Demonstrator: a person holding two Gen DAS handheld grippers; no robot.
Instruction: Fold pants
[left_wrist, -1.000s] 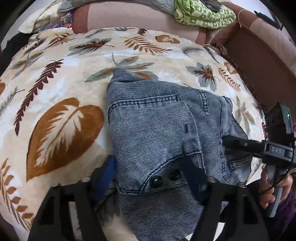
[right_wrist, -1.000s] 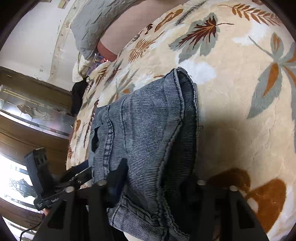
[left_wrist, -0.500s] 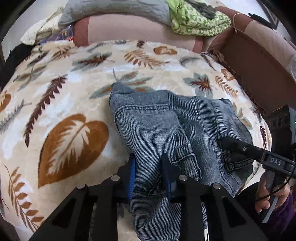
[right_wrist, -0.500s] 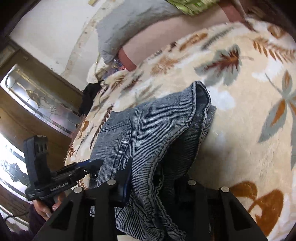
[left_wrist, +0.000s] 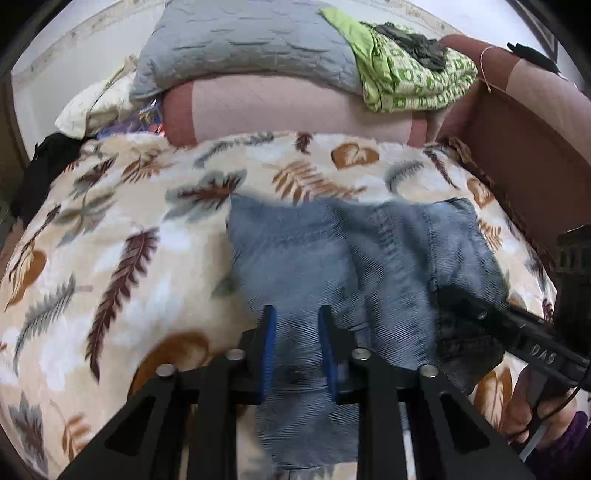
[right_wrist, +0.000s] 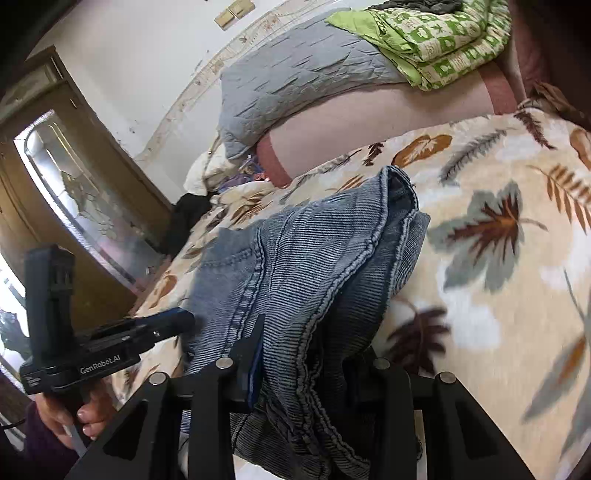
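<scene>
The left gripper (left_wrist: 295, 332) is closing its blue pads on a fold of the denim pants (left_wrist: 332, 258), cloth bunched between them; the right gripper (right_wrist: 306, 354) clamps a thick gathered edge of the same pants, its far finger hidden behind the fabric; the pants lie partly lifted on a leaf-patterned blanket (left_wrist: 110, 240); behind are a grey quilted pillow (left_wrist: 240, 40) and a folded green cloth (left_wrist: 406, 81).

Right claw (right_wrist: 303, 354) gripping a bunched fold of blue denim pants (right_wrist: 314, 258) — fabric between its fingers, leaf-print blanket (right_wrist: 498, 229) beneath, left claw (right_wrist: 177, 319) at the pants' left edge — its jaws closing.
</scene>
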